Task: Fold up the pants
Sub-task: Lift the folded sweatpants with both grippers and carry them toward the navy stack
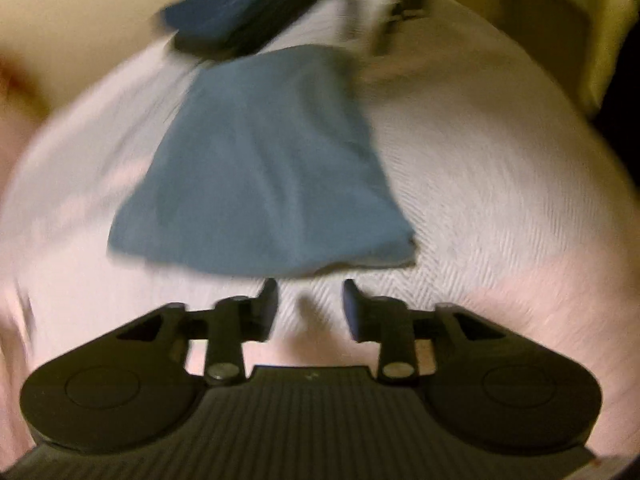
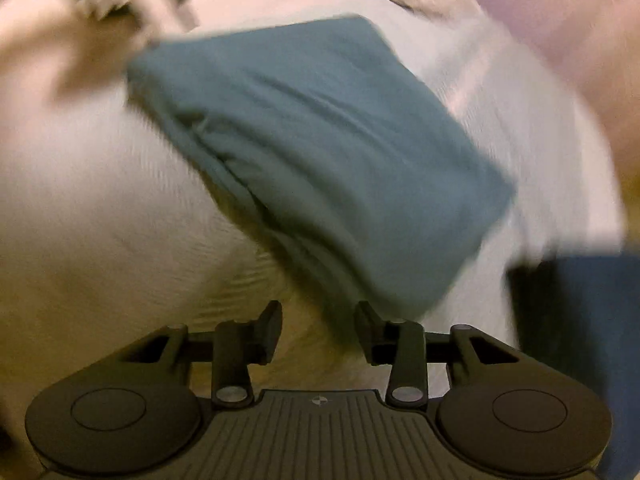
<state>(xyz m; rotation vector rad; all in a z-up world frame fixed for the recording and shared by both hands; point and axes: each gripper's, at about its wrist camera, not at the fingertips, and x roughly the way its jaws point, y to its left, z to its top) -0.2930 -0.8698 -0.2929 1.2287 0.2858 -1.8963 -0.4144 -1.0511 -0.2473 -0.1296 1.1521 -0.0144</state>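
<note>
Two claws hang over a folded pair of blue-grey pants (image 1: 260,164) lying on a white, herringbone-textured surface (image 1: 480,200), both pictures smeared by motion blur.

From the left claw (image 1: 310,304), the pants lie just ahead of the fingertips, clear of them, the near edge running crosswise in front of the jaws and the bundle narrowing away from the claw. Its jaws stand partly open with only white cloth showing between them; nothing is held. Beyond the far end of the pants this view alone shows a dark blue sleeve (image 1: 240,8) and blurred dark hardware beside it, likely the other tool, though too smeared to be sure.

From the right claw (image 2: 318,322), the pants (image 2: 320,152) fill the middle of the picture, their long axis slanting from far left to near right. The layered fold edge faces the claw's left side, and the near corner comes down to just above the right finger (image 2: 368,320); whether it touches cannot be told. These jaws too are partly open and hold nothing. Only this view shows a dark blue shape (image 2: 580,340) close at the claw's right.

Cream-yellow walls or furnishings (image 1: 80,20) border the white surface on the far side.
</note>
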